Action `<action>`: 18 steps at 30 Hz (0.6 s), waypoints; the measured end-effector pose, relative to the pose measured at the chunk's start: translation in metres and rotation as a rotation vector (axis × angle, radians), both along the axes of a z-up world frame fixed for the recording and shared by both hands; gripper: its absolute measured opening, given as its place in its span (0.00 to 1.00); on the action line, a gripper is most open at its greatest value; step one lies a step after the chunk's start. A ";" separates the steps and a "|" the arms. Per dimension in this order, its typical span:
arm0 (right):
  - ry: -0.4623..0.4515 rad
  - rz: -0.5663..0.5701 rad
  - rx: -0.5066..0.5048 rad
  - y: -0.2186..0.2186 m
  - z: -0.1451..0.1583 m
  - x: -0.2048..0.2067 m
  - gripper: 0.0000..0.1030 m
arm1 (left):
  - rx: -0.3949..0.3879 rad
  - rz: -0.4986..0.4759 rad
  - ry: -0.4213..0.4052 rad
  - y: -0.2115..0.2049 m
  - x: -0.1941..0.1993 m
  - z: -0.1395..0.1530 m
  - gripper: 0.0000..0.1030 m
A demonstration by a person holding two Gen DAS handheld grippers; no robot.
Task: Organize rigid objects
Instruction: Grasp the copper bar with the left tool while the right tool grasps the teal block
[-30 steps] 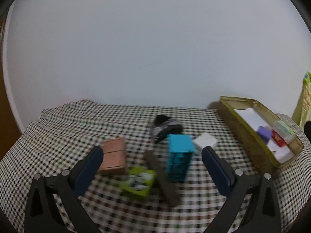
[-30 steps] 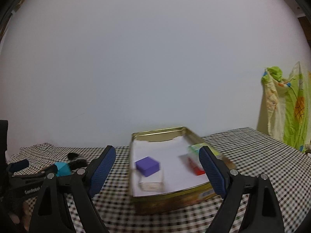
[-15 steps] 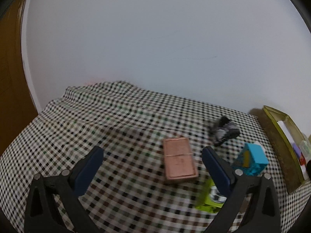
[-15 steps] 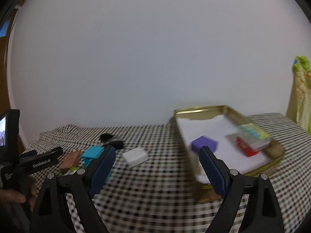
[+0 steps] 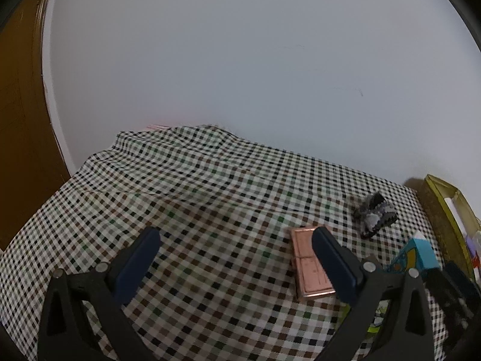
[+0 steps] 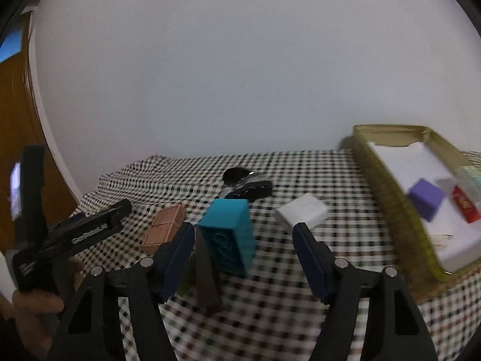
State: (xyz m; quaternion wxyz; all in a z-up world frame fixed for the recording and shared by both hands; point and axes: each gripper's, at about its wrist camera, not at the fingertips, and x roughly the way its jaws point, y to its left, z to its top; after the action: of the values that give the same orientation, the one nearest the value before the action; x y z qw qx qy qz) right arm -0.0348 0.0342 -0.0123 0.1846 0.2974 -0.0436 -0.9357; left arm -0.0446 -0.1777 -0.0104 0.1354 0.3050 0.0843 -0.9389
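Note:
My left gripper (image 5: 234, 240) is open over bare checked cloth. A copper-pink flat box (image 5: 309, 266) lies partly behind its right finger (image 5: 330, 258). In the right wrist view a blue brick-patterned box (image 6: 231, 231) stands in line with the gap of my right gripper (image 6: 243, 237). Its jaws are closing and the pads do not touch the box. A white block (image 6: 303, 212) lies just beyond the right finger. A dark brown strip (image 6: 206, 276) and the copper-pink box (image 6: 165, 225) lie to the left. A hand (image 6: 39, 307) holds the left gripper (image 6: 123, 215) at the far left.
A gold tin (image 6: 390, 198) at the right holds a purple block (image 6: 427, 198), a red box (image 6: 464, 207) and white paper. A black-and-grey striped bundle (image 6: 246, 185) lies behind the blue box. A white wall backs the table, with a brown door (image 5: 21, 120) at the left.
Both views swung left: the left gripper now faces bare cloth with the pink box at its right finger. The right gripper turned from the tin to the blue box, and its jaws narrowed.

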 end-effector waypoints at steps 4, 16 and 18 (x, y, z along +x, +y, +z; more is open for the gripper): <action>-0.061 -0.020 0.030 -0.016 -0.007 -0.018 0.68 | -0.006 0.019 0.001 -0.002 -0.003 -0.001 0.99; -0.165 0.006 -0.052 0.010 -0.016 -0.026 0.33 | -0.033 -0.057 0.023 0.005 -0.006 0.000 0.99; -0.102 0.016 -0.028 0.019 -0.005 -0.012 0.33 | -0.022 -0.087 0.020 0.007 -0.008 0.000 0.99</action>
State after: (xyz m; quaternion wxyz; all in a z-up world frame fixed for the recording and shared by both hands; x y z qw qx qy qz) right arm -0.0464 0.0530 -0.0178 0.1939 0.3422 -0.0636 -0.9172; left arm -0.0528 -0.1707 -0.0108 0.0967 0.2978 0.0621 -0.9477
